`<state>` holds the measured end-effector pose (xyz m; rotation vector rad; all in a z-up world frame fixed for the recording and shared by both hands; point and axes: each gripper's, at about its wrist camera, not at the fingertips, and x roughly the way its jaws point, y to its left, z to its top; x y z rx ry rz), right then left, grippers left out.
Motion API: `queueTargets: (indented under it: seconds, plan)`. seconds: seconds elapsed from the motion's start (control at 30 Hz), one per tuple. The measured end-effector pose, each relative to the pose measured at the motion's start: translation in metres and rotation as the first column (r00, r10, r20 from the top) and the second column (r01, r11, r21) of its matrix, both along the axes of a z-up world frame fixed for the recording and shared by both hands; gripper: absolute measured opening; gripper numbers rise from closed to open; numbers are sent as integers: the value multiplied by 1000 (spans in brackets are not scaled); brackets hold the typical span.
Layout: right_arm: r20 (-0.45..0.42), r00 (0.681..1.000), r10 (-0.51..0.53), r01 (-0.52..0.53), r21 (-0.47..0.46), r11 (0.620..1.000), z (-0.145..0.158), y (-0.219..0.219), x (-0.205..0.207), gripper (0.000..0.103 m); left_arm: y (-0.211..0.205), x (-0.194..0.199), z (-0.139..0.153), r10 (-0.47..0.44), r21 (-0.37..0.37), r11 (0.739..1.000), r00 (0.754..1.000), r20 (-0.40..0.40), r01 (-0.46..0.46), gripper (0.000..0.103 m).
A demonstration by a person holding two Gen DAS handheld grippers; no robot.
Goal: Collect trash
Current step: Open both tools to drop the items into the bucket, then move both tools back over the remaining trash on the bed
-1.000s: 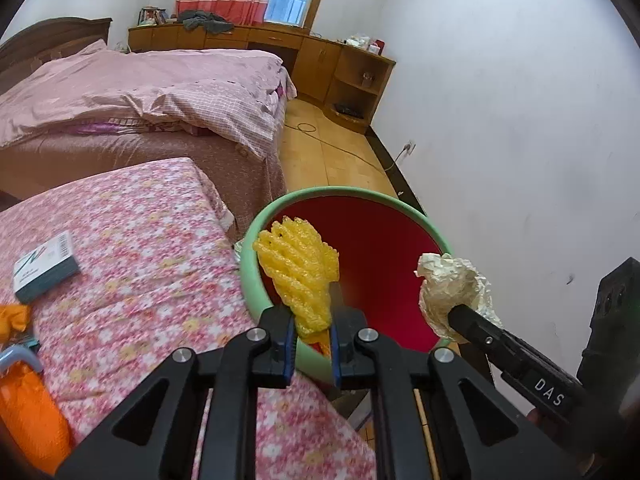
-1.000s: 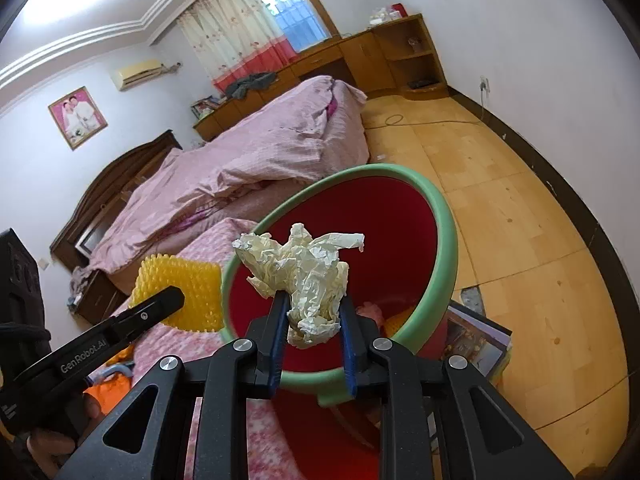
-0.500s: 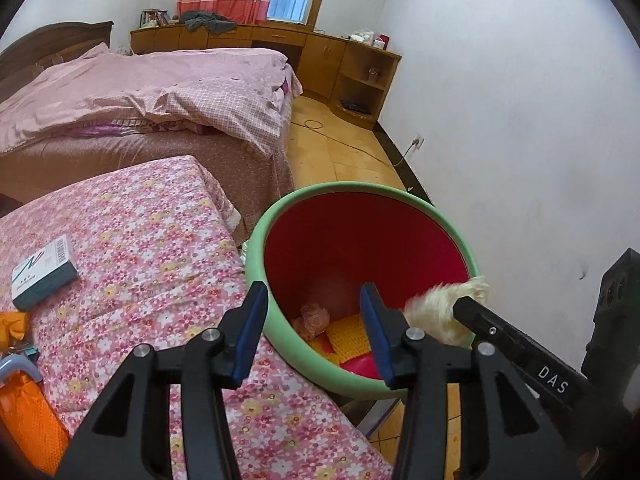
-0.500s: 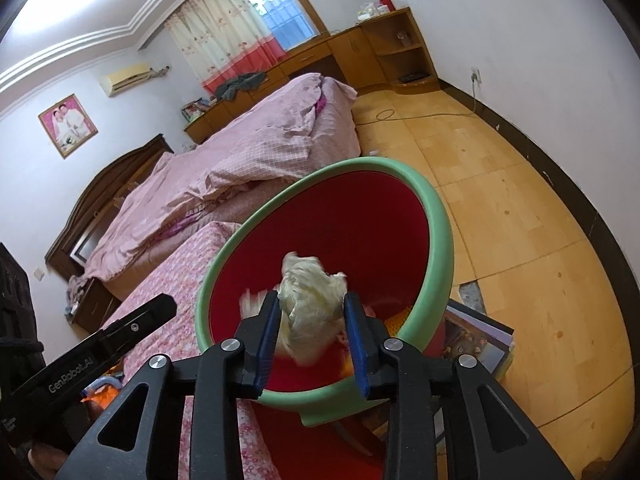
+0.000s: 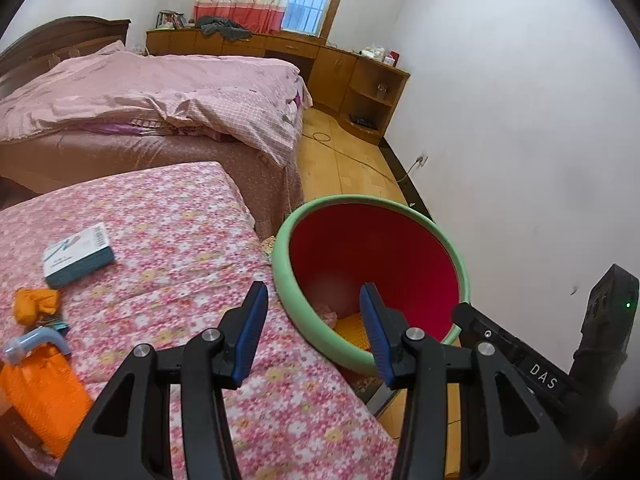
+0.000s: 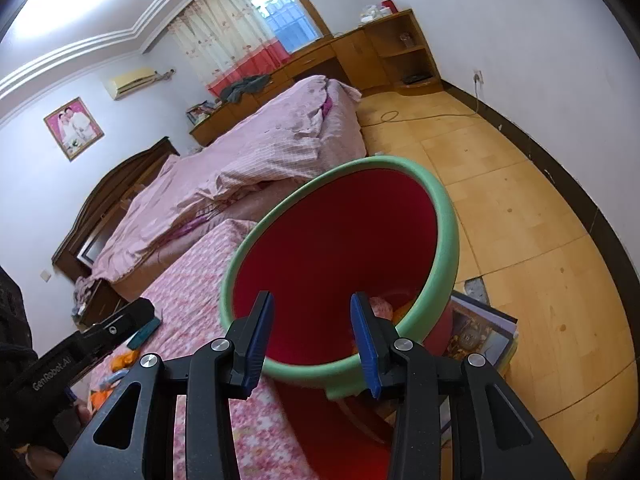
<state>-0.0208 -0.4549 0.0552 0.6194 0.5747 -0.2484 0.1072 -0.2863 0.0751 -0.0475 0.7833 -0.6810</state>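
Both grippers hanging empty over the red bin

The left gripper (image 5: pixel 312 328) is standing apart with nothing between its pads; the right gripper (image 6: pixel 312 332) is opening, also empty. The green-rimmed red bin (image 5: pixel 420 240) is sitting at the floral table's (image 5: pixel 160 220) three o'clock edge, the yellow foam net (image 5: pixel 352 330) lying in its bottom.

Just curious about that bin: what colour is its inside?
Red inside the bin, with a green rim; the right wrist view shows it best.
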Motion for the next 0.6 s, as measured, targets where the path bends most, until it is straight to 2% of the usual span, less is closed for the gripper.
queueTargets:
  seconds: [0.3,0.6]
  plan:
    - [29,998,63,-63,-1,998,15,29,-4,41,54,-18,16,93,-24,995,995,22,-92,48]
    - [32,990,136,-135,-27,991,28,71,-5,41,121,-30,24,211,-37,977,977,32,-210,48]
